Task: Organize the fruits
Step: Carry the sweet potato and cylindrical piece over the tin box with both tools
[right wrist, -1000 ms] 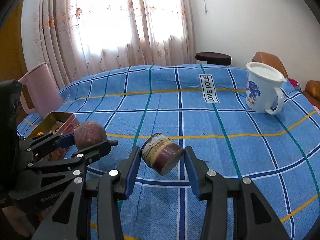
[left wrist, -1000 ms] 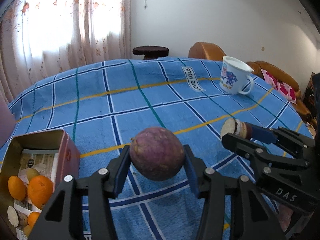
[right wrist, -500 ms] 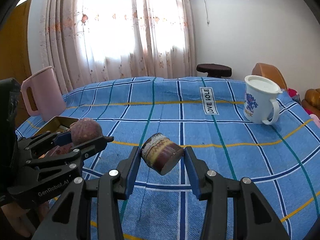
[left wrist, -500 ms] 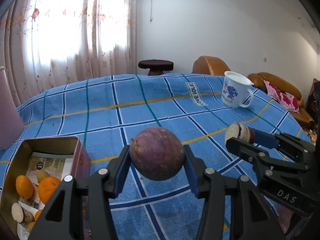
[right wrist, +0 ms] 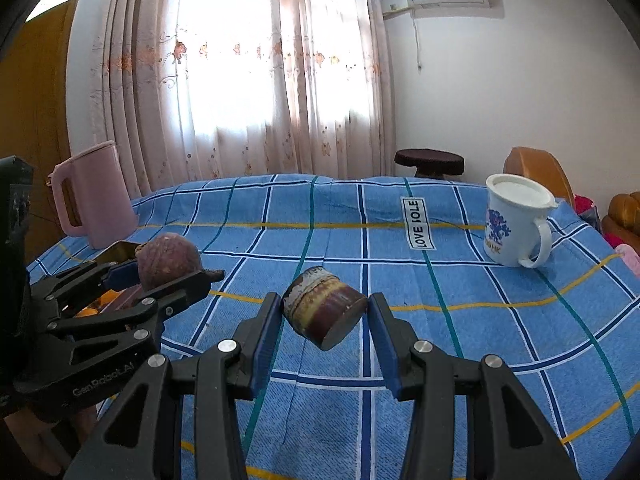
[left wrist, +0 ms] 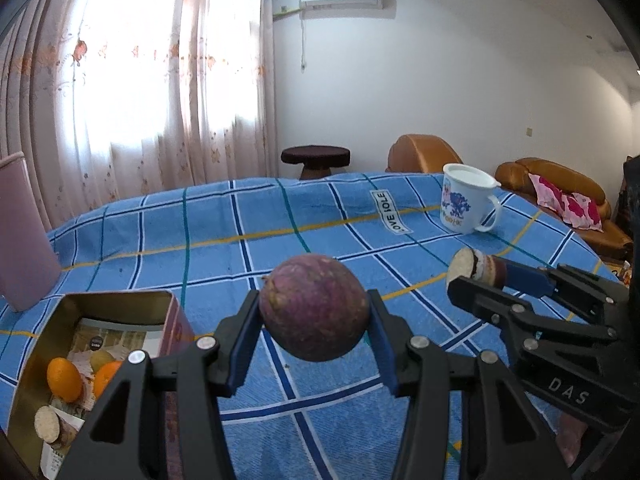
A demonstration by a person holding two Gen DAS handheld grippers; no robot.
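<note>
Purple fruit [left wrist: 314, 306]: your left tool [left wrist: 314, 320] clamped its widest middle, above the tin [left wrist: 116, 300]'s right; firm, round, slip-prone.
Cut piece [right wrist: 324, 312]: your right tool [right wrist: 324, 320] pinched it tilted, right of the tin; light, stiff.

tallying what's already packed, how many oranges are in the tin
2, side by side at the near left of the tin: one orange leftmost, another orange right of it, partly behind the left gripper. More may be hidden.
</note>
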